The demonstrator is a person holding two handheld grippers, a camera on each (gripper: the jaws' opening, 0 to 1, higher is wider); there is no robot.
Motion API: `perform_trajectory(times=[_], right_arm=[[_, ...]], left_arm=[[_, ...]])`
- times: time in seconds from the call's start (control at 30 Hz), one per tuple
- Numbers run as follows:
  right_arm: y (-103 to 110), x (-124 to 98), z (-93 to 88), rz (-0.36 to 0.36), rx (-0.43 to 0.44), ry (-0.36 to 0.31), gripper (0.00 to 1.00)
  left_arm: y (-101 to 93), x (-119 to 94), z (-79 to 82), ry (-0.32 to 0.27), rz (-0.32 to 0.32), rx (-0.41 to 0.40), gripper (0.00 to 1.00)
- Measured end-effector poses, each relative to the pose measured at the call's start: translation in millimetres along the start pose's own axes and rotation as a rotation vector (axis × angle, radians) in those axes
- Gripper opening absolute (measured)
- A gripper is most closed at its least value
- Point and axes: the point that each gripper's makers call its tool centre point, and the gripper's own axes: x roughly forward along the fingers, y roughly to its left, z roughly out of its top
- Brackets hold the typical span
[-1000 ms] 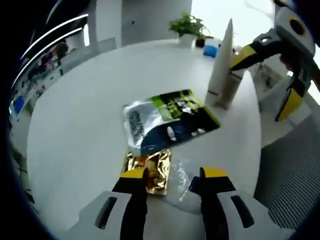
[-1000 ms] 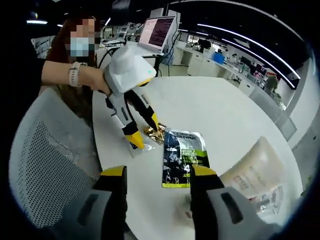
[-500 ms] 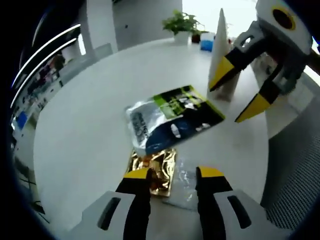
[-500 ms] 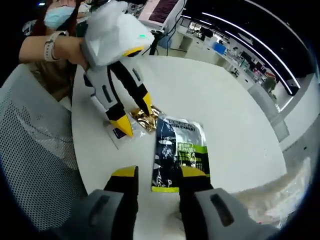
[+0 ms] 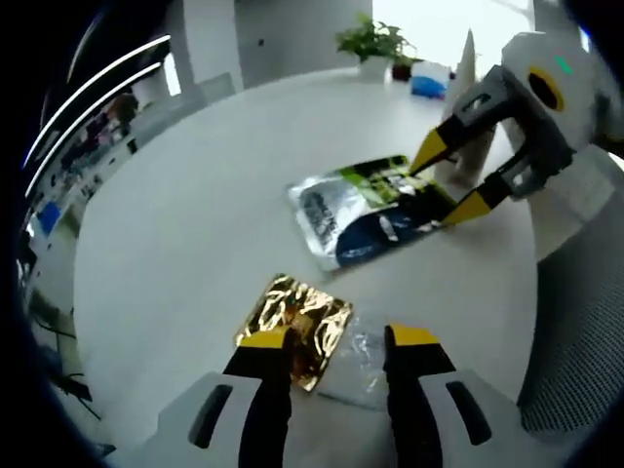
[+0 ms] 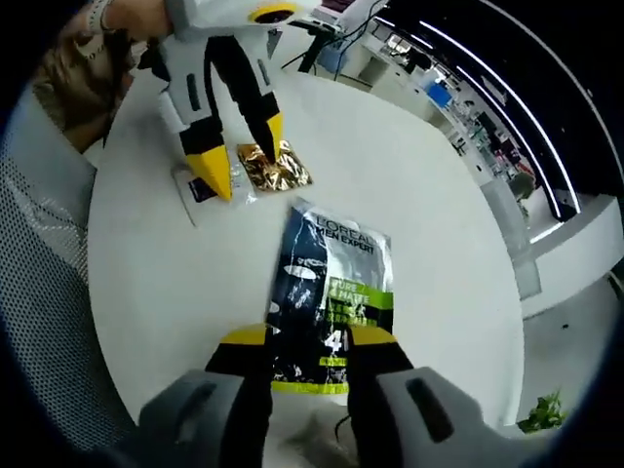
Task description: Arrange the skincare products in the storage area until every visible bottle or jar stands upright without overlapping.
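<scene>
Step in hand, I judge: right gripper (image 6: 303, 339), open, straddles the sachet (image 6: 331, 292) edge and must close next; left gripper (image 5: 333, 338) waits open over the gold packet (image 5: 295, 327).

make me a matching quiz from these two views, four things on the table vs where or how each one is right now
Things:
1. gold foil sachet
2. dark and green sachet
3. potted plant
4. clear sachet

Places or states:
A. at the far edge of the white table
B. lying flat, its near end between the open right tongs
C. just ahead of the left jaw of the left tongs
D. see-through, beside the gold one, between the left tongs' jaws

Pairs: 1-C, 2-B, 3-A, 4-D
</scene>
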Motion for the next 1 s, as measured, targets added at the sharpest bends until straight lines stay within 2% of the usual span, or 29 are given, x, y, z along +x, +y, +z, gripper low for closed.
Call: perform_trajectory(times=[0.3, 0.43, 0.53, 0.63, 0.73, 0.83, 0.93, 1.0], right_arm=[[2, 4, -1.9, 0.035, -0.004, 0.022, 0.29], [10, 4, 0.9, 0.105, 0.107, -0.002, 0.31], [12, 3, 1.3, 0.105, 0.082, 0.002, 0.29], [29, 2, 12.2, 0.182, 0.205, -0.052, 0.29], [29, 3, 16.2, 0.161, 0.182, -0.055, 0.29], [33, 4, 21.0, 0.169, 0.197, -0.067, 0.28], [36, 4, 24.6, 0.172, 0.215, -0.077, 0.28], [36, 4, 25.0, 0.166, 0.225, -0.079, 0.29]], left_arm=[[14.6, -5, -6.3, 0.015, 0.017, -0.021, 0.36], [20.1, -8, -8.6, 0.019, 0.041, -0.037, 0.38], [24.3, -9, -9.5, 0.013, 0.055, -0.063, 0.4], [26.2, -13, -9.0, 0.019, 0.072, -0.055, 0.36], [24.2, -17, -1.8, 0.009, 0.078, -0.05, 0.35], [16.6, -19, 15.9, -0.043, 0.061, -0.071, 0.35], [4.5, -14, 31.1, -0.084, 0.023, -0.083, 0.34], [-1.9, -8, 37.0, -0.089, 0.008, -0.077, 0.33]])
